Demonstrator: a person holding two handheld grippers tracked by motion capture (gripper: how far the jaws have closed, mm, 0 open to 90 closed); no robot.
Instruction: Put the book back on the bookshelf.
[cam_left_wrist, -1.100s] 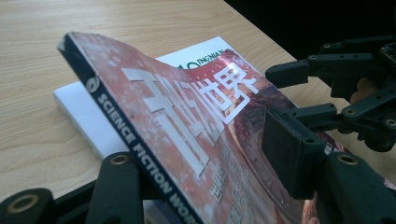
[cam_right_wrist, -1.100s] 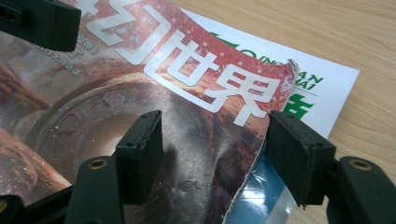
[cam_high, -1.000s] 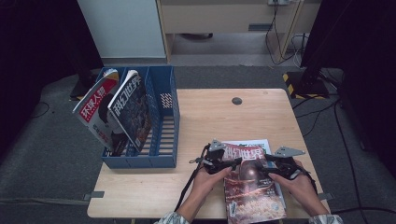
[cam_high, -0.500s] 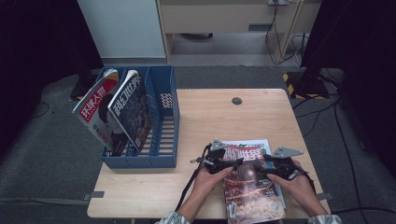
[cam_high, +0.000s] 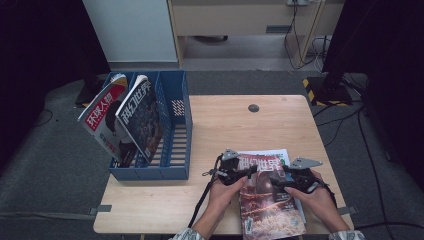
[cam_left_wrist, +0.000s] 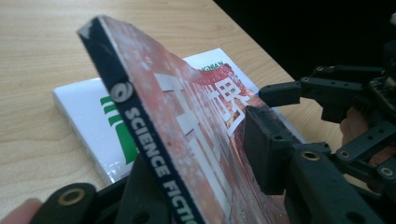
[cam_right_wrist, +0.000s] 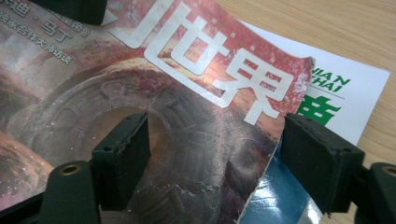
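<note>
Glossy red magazine, spine pinched by left tool, right tool open.

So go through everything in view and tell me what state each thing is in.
Red magazine: spine edge lifted.
White book: flat underneath.
Left gripper: just closed on the spine edge.
Right gripper: open over the cover, just widened.
Blue rack: two magazines leaning inside.

The red magazine hides most of the white book beneath, and the blue magazine under it is perhaps a third, cut off.
</note>
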